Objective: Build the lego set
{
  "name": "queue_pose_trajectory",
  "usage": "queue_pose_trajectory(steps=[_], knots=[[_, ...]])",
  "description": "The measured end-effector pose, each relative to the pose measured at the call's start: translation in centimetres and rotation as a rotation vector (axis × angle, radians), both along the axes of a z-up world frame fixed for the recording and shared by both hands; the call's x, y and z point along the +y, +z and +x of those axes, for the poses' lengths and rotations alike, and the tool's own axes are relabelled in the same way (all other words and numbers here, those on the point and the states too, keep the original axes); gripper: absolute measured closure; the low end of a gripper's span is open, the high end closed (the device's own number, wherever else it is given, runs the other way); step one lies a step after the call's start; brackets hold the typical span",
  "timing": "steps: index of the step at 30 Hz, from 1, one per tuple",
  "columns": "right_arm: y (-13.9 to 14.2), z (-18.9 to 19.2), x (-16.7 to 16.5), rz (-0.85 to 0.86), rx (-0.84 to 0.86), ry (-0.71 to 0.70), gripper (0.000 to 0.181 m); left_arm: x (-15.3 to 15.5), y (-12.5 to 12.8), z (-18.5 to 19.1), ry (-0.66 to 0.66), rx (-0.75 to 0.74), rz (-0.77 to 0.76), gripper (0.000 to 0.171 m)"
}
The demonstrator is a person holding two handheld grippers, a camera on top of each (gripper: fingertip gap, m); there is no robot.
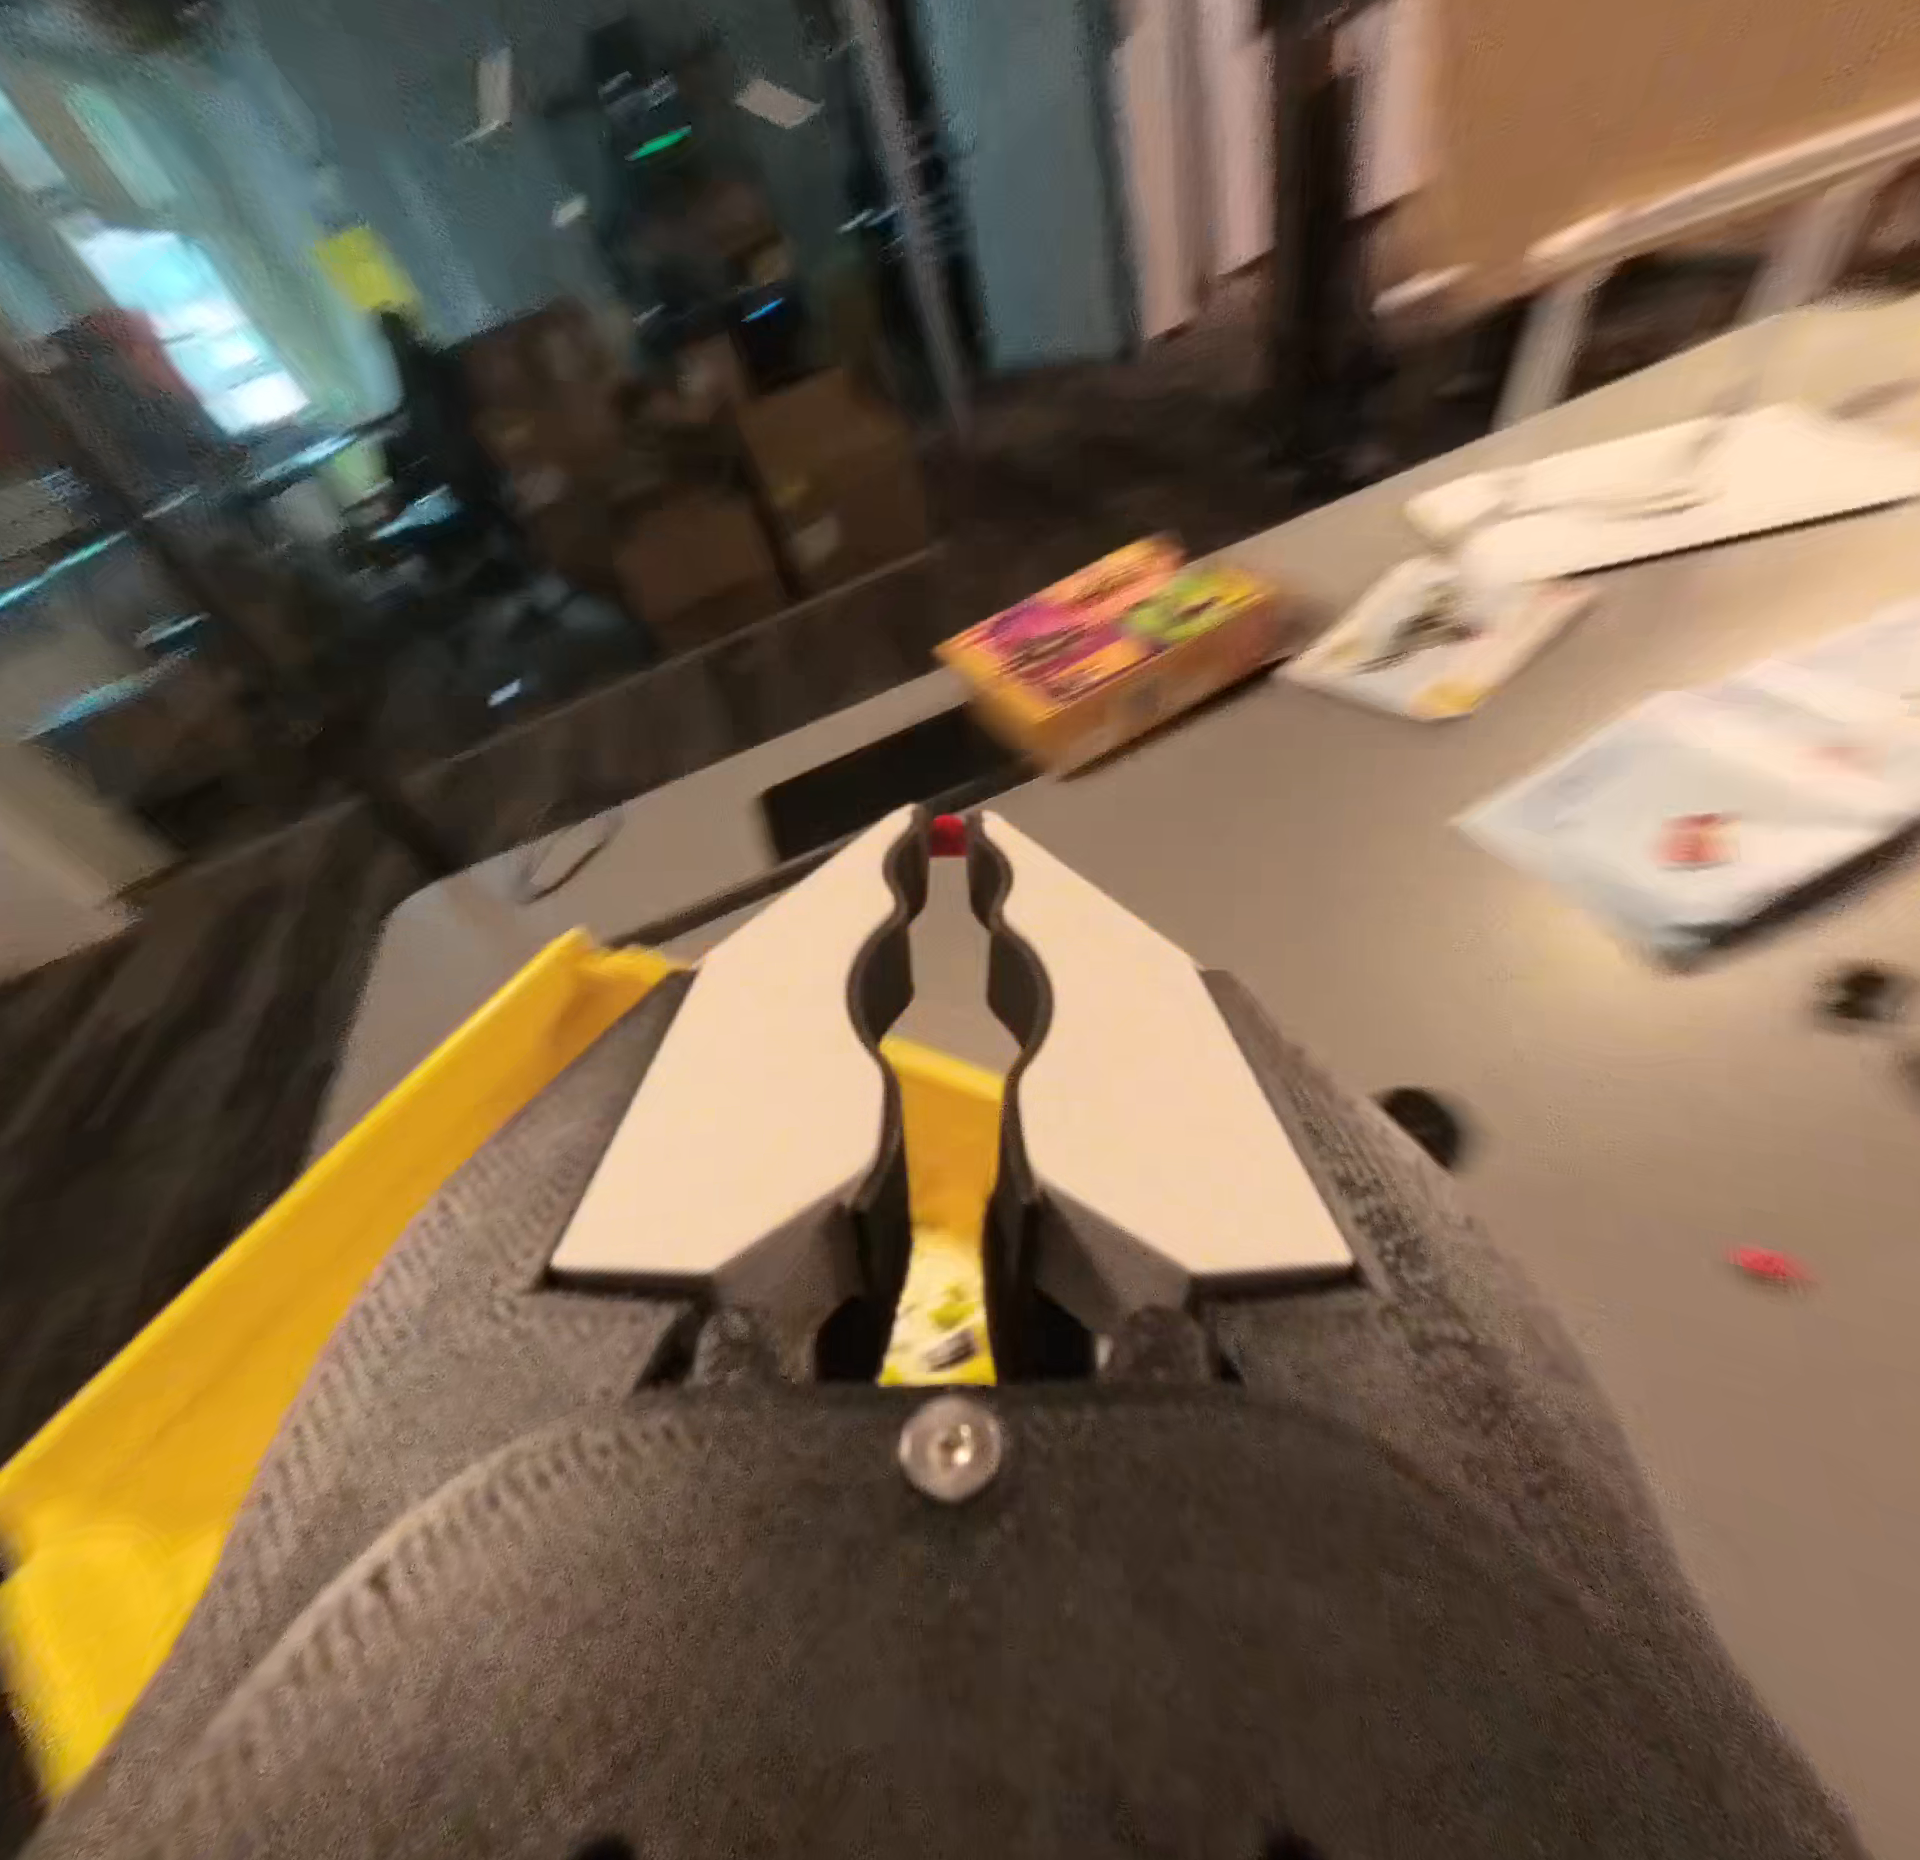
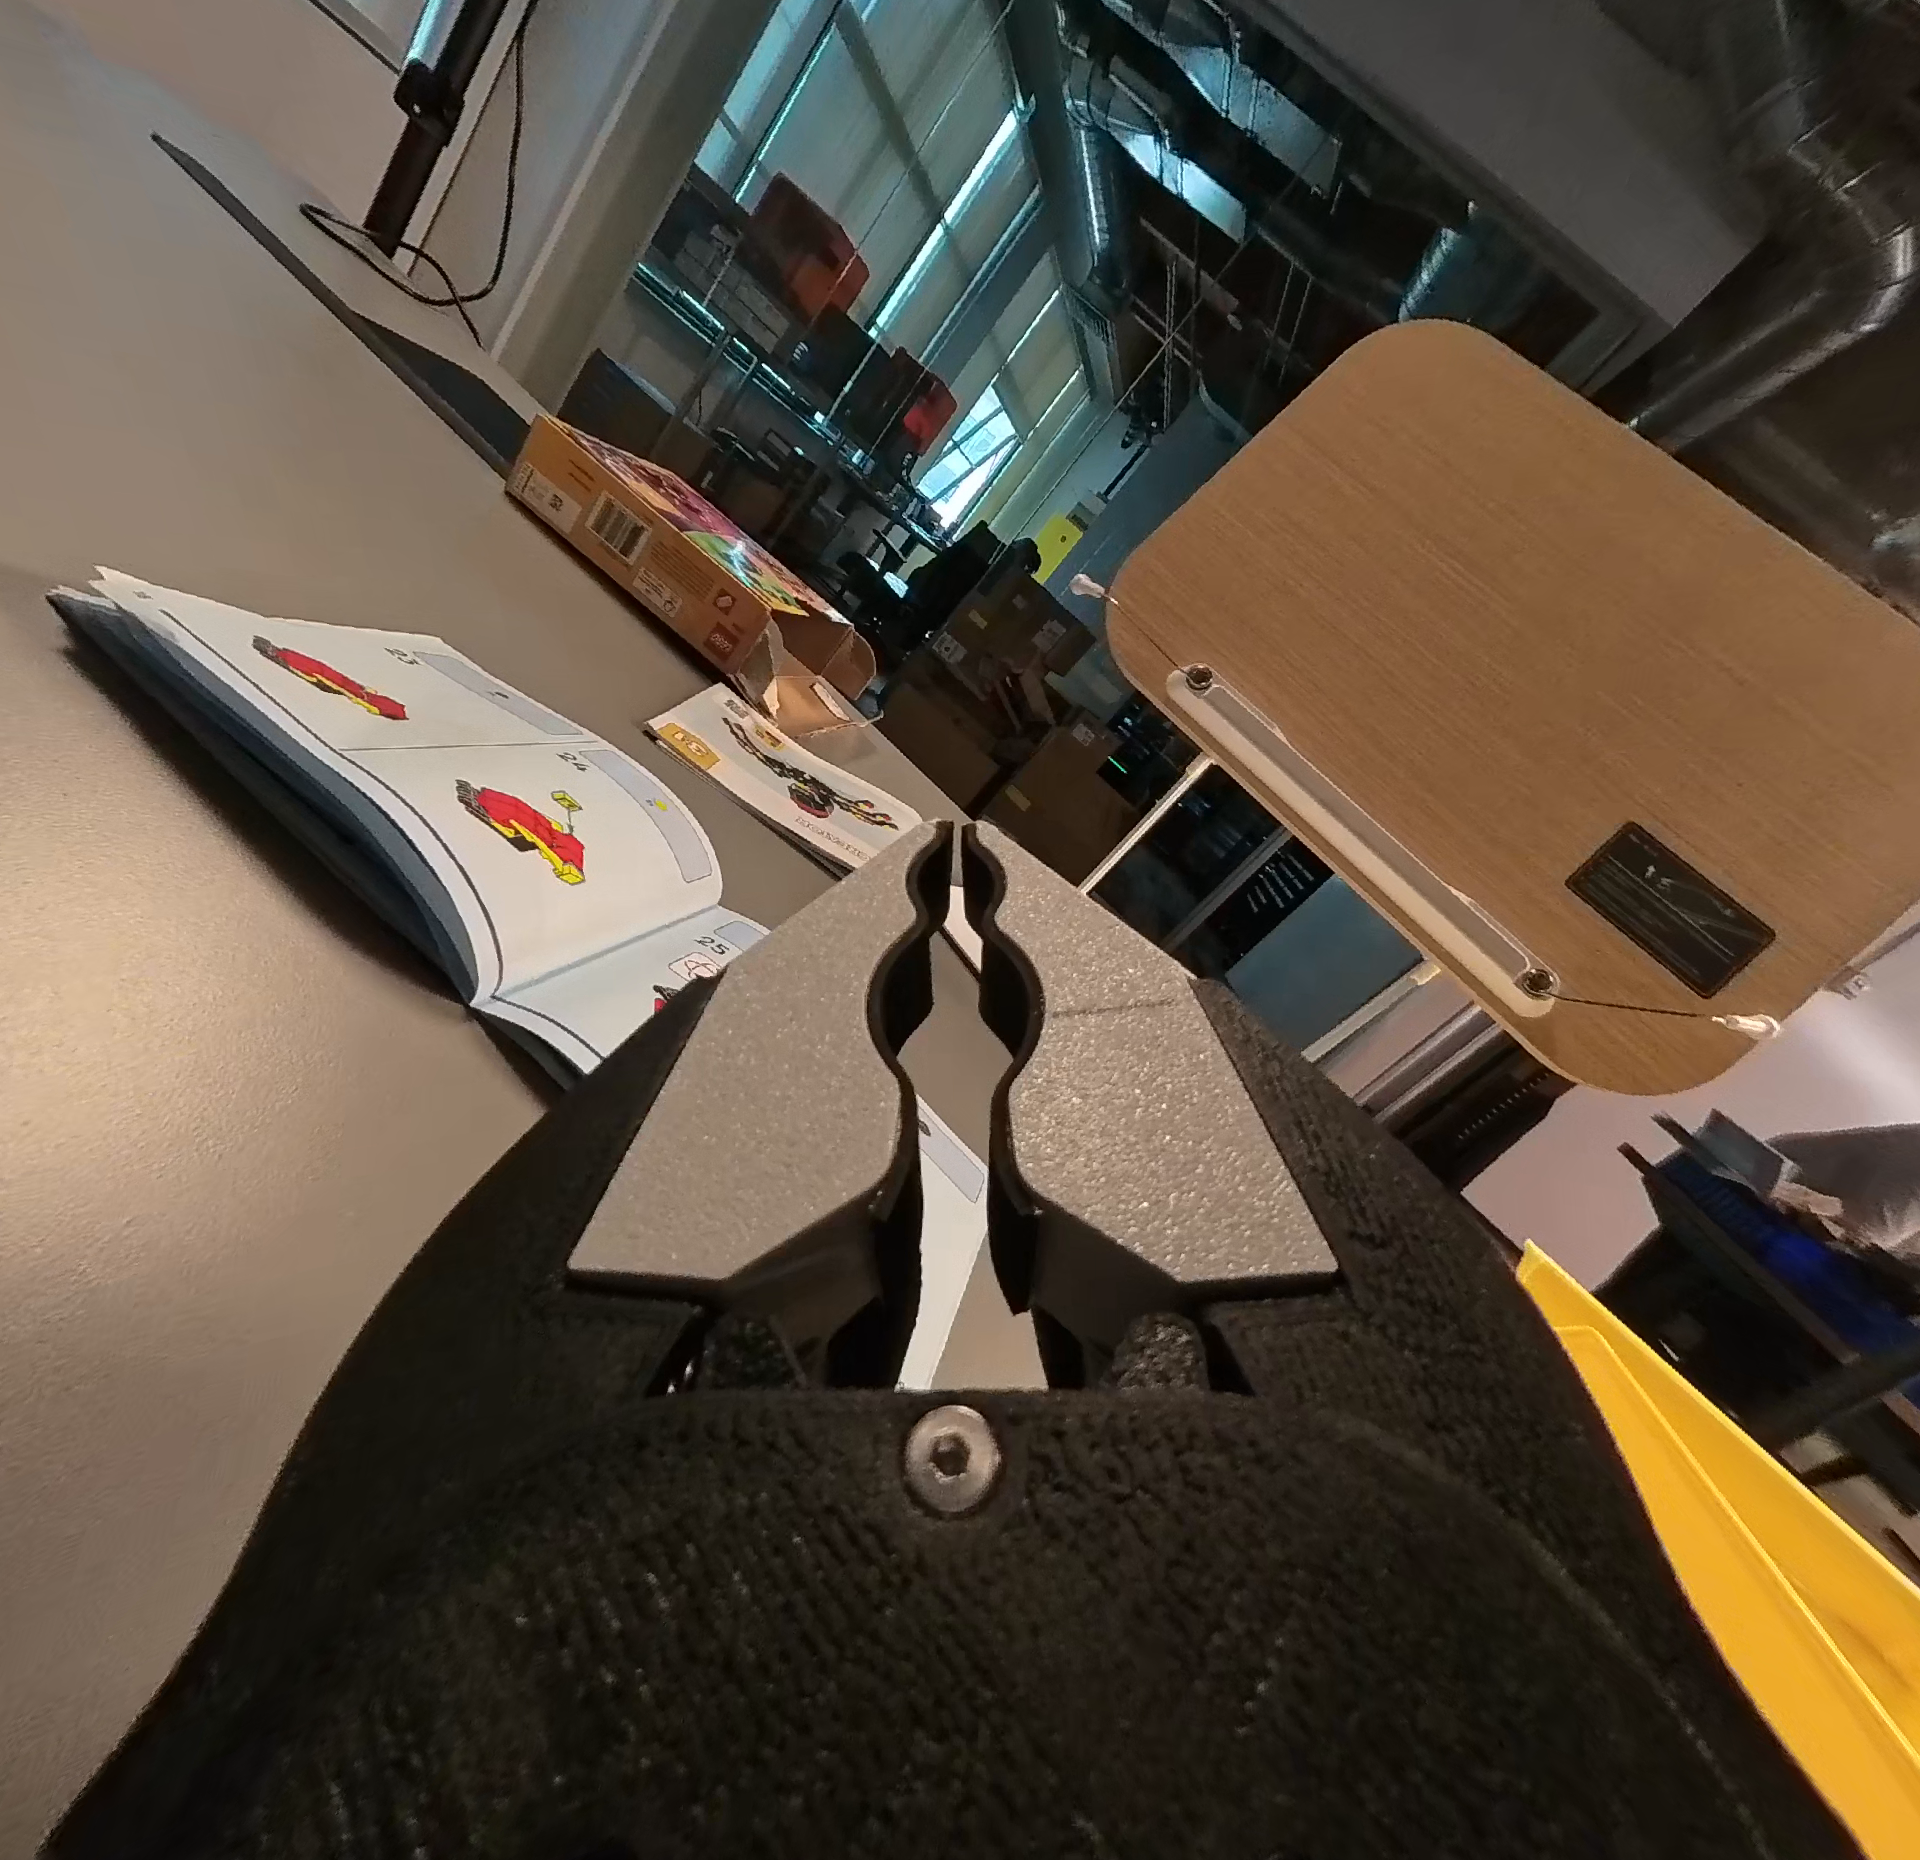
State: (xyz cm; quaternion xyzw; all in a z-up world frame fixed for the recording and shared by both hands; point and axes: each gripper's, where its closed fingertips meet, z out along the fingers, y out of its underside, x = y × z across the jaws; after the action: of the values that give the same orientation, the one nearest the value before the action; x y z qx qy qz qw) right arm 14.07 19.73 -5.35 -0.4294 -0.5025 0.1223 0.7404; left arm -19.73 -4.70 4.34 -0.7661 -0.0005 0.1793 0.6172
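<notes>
Lego set: scattered over grey bench (image 1: 1299,979). Yellow tray (image 1: 156,1447) under left gripper (image 1: 944,836); open instruction booklet (image 2: 416,771), box (image 2: 665,553) beyond. Loose red piece (image 1: 1766,1265) lying apart. Left fingers clamped on tiny red piece (image 1: 945,834): probably light, rigid, slick; best pinched on flat sides. Right gripper (image 2: 956,844) fingers together, empty.

Left gripper (image 1: 945,836) pinching a small red piece (image 1: 947,834)

Yellow tray (image 1: 312,1239) lies beneath; the set's box (image 1: 1117,647) sits far on the surface (image 1: 1351,979).
</notes>
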Motion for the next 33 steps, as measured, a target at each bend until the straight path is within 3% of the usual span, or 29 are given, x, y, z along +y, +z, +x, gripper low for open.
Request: queue_pose_trajectory(steps=[1,3,5,7,11,18,22,26,30,33], knots=[[0.0,0.0,0.0,0.002,-0.001,0.001,0.181,0.7,0.2,3.4,-0.113,-0.022,-0.007,0.166],[0.0,0.0,-0.1,0.002,-0.002,0.004,0.181,2.2,-1.7,11.0,-0.372,-0.116,-0.094,0.165],[0.0,0.0,0.0,0.001,-0.001,0.004,0.181,3.0,-5.5,18.6,-0.635,-0.239,-0.213,0.165],[0.0,0.0,0.0,-0.003,0.003,0.007,0.181,3.2,-10.4,22.9,-0.745,-0.254,-0.385,0.165],[0.0,0.0,0.0,-0.007,0.004,0.012,0.181,3.7,-16.5,25.9,-0.785,-0.118,-0.591,0.165],[-0.1,-0.2,-0.2,-0.012,-0.003,0.027,0.181,4.1,-20.1,26.9,-0.795,-0.104,-0.772,0.160],[0.1,0.1,0.1,-0.018,0.019,0.015,0.176,4.3,-19.7,27.1,-0.827,-0.116,-0.724,0.141],[0.6,0.4,-1.1,-0.004,-0.005,0.078,0.167,5.7,-15.1,25.5,-0.789,-0.076,-0.360,0.128],[-0.7,0.8,-3.9,-0.018,-0.121,0.203,0.152,4.8,-10.7,23.2,-0.756,-0.117,0.065,0.130],[-1.8,2.1,-6.3,-0.007,-0.170,0.272,0.151,3.9,-10.0,23.7,-0.809,-0.116,0.170,0.136]])
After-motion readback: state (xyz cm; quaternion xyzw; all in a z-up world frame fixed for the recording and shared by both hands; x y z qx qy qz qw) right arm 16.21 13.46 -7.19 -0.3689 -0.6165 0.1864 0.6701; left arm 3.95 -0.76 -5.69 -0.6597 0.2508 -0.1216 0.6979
